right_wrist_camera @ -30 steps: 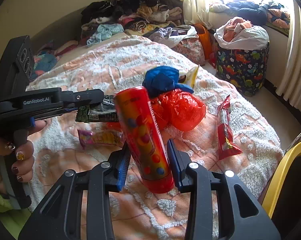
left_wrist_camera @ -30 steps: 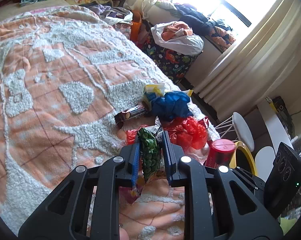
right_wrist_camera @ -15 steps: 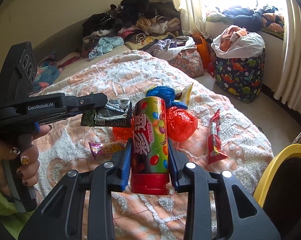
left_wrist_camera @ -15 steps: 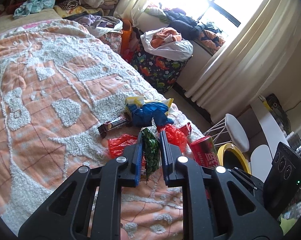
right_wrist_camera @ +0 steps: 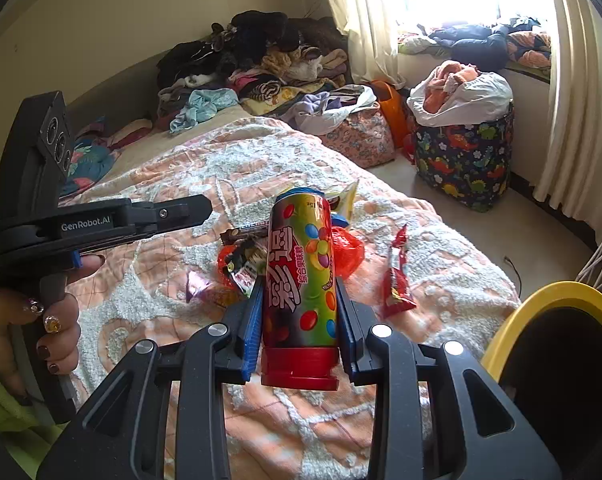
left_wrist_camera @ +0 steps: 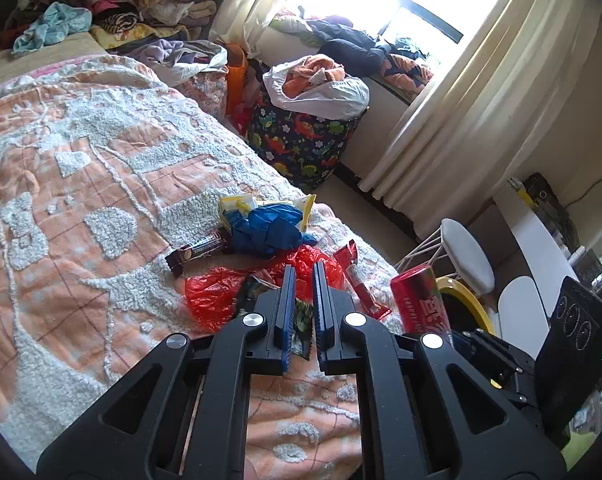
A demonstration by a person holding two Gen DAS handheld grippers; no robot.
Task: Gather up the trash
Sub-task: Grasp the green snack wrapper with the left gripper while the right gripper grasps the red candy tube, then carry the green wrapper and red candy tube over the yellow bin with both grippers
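My right gripper (right_wrist_camera: 300,292) is shut on a tall candy tube (right_wrist_camera: 301,280) with a red cap, held upright above the bed; it also shows in the left wrist view (left_wrist_camera: 419,300). My left gripper (left_wrist_camera: 301,276) has its jaws close together with nothing between them; in the right wrist view (right_wrist_camera: 197,208) it looks empty. A green snack wrapper (left_wrist_camera: 301,326) lies on the bed under it, also seen from the right (right_wrist_camera: 243,258). A trash pile holds a blue glove (left_wrist_camera: 269,232), red plastic bags (left_wrist_camera: 213,296), a chocolate bar (left_wrist_camera: 197,250) and a red sachet (right_wrist_camera: 397,276).
The yellow-rimmed bin (right_wrist_camera: 557,356) stands at the bed's right edge, also in the left wrist view (left_wrist_camera: 467,300). A dinosaur-print hamper (right_wrist_camera: 465,160) sits by the window. Clothes (right_wrist_camera: 261,68) are heaped at the bed's far end. A white stool (left_wrist_camera: 465,256) is beside the bin.
The green wrapper has left my left gripper and now lies on the bed. My right gripper has turned the candy tube from tilted to upright and drawn back.
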